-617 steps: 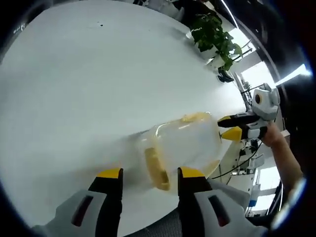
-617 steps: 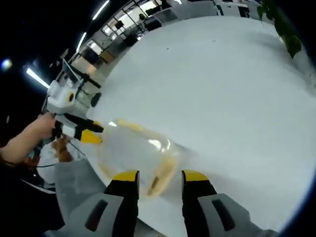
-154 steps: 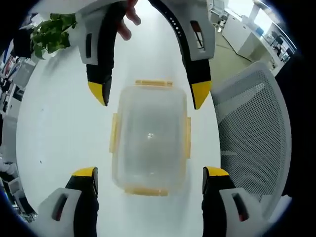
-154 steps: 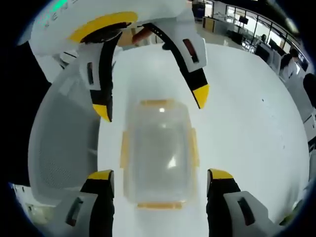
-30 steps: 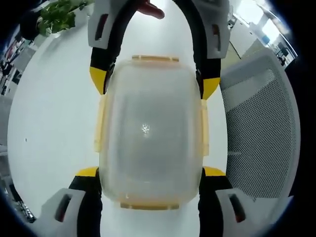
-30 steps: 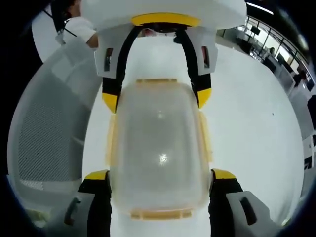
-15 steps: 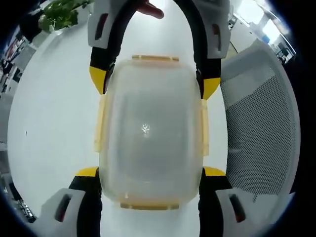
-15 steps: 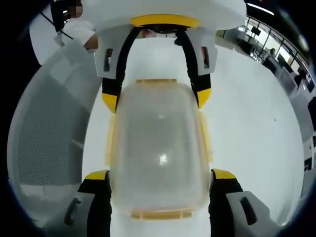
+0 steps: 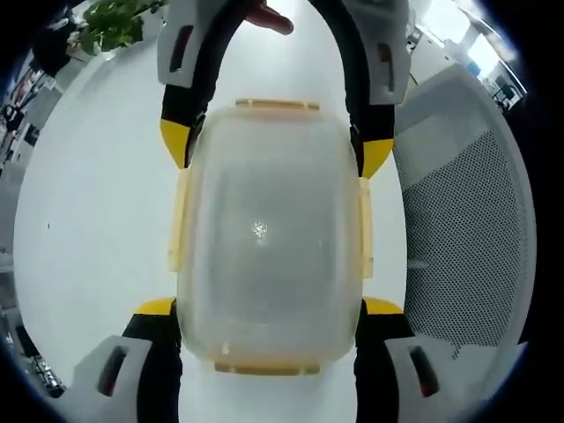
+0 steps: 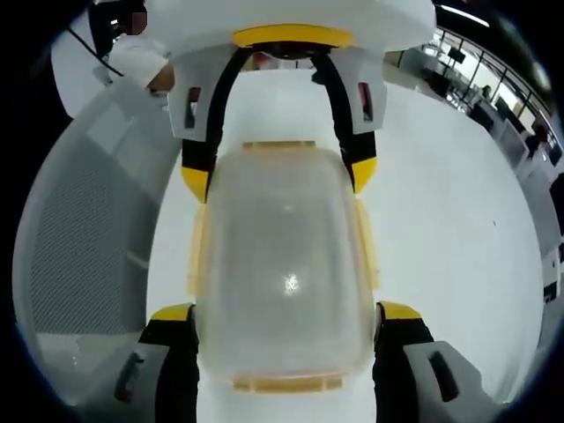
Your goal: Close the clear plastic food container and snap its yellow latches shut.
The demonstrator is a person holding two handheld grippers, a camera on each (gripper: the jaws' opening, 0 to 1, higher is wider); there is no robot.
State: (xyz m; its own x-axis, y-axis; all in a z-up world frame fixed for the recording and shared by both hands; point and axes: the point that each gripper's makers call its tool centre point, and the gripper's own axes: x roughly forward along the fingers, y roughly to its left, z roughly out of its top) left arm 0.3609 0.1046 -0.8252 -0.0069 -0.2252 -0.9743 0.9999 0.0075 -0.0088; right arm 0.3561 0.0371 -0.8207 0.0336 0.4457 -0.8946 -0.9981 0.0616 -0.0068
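White table underneath, mesh chair off one edge, plant far back in left gripper view, office desks far back in right gripper view. Container dead centre between both tools, long axis running straight from one gripper to the other, lid on top. Left gripper spread wide, jaws flanking the near end's corners; right gripper opposite, likewise spread, tips at the far corners. Equally near, one per end. Same from right gripper view: container, right gripper near, left gripper far. Latches at both short ends and both long sides; whether snapped, cannot tell. Likely next: press end latches.
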